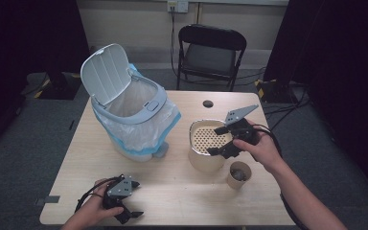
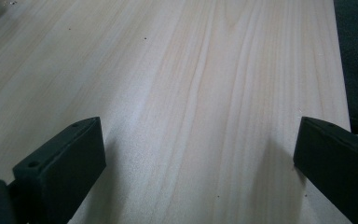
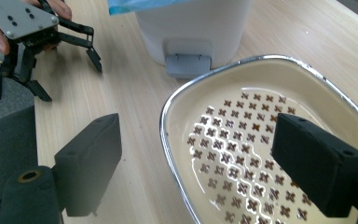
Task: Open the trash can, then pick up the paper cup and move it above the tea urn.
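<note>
Right of centre in the high view, my right gripper (image 1: 223, 140) hangs wide open and empty, one jaw inside the cream perforated strainer pot (image 1: 205, 146), seemingly to grip its steel rim. Lower left, my left gripper (image 1: 125, 207) rests wide open, empty, on the pale wooden table (image 1: 172, 191).
</note>
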A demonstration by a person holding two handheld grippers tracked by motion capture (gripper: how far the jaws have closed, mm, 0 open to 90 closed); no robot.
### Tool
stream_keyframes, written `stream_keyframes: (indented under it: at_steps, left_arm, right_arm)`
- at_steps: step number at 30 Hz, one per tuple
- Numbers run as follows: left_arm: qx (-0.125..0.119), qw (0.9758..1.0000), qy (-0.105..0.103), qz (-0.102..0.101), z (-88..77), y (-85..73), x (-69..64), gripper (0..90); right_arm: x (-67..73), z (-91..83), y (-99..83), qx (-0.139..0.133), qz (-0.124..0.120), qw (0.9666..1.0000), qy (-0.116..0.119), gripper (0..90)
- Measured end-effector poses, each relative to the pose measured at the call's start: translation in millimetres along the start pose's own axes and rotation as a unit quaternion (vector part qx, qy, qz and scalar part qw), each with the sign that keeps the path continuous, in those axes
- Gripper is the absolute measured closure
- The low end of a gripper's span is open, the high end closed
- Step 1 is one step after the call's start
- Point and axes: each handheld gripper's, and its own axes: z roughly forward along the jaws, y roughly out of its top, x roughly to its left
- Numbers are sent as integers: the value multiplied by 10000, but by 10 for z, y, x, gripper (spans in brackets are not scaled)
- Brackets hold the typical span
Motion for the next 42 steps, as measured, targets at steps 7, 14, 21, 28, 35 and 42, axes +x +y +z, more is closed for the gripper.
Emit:
stream_keyframes:
  at_steps: [7, 14, 21, 28, 35, 42]
  left_arm:
    - [-3, 10000, 1, -2, 1, 0, -1, 14]
    - [-6, 10000, 18, -15, -1, -1, -3, 14]
    - [-10, 10000, 26, -18, -1, -2, -4, 14]
    - [-23, 10000, 22, -25, 0, -3, -5, 14]
    - [-23, 10000, 27, -26, -1, -3, -5, 14]
    - [-16, 10000, 28, -30, -1, -4, -6, 14]
  right_arm:
    - [-12, -13, -143, 29, -8, 10000, -51, 155]
    - [-17, -91, -295, -13, 64, 9999, -103, 149]
    - [-30, -167, -497, 6, 137, 9997, -202, 149]
    - [-50, -223, -681, 5, 264, 9993, -249, 149]
    - [-50, -302, -802, -40, 332, 9989, -334, 149]
    - [-38, -349, -898, -55, 386, 9986, -362, 149]
